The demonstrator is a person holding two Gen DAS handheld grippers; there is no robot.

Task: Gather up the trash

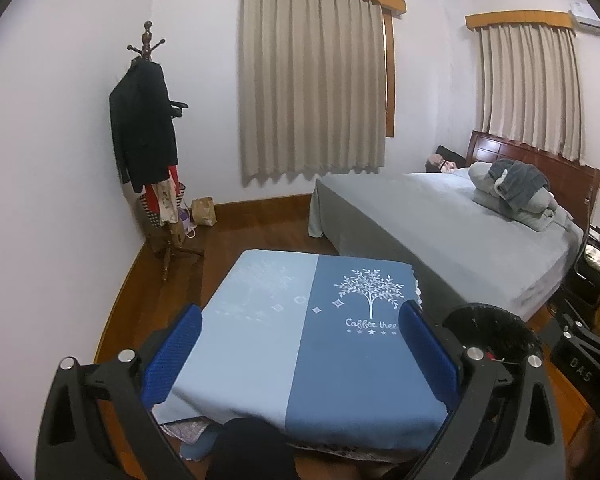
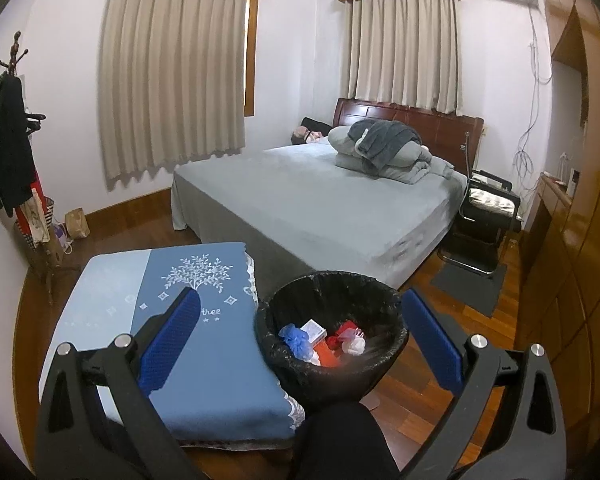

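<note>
Trash [image 2: 323, 338] lies inside the black-lined bin [image 2: 384, 308], a jumble of blue, white and red pieces with a small box. Right tongs [image 2: 300, 344] hang wide and empty above the bin, blue pads [image 2: 432, 344] spread to either side of it. Left tongs [image 1: 300, 354] are just as wide, holding nothing, over the blue-clothed surface [image 1: 260, 340] just beside the bin. Beyond the bin stands the grey bed [image 2: 320, 208], folded bedding [image 2: 384, 152] near its headboard.
</note>
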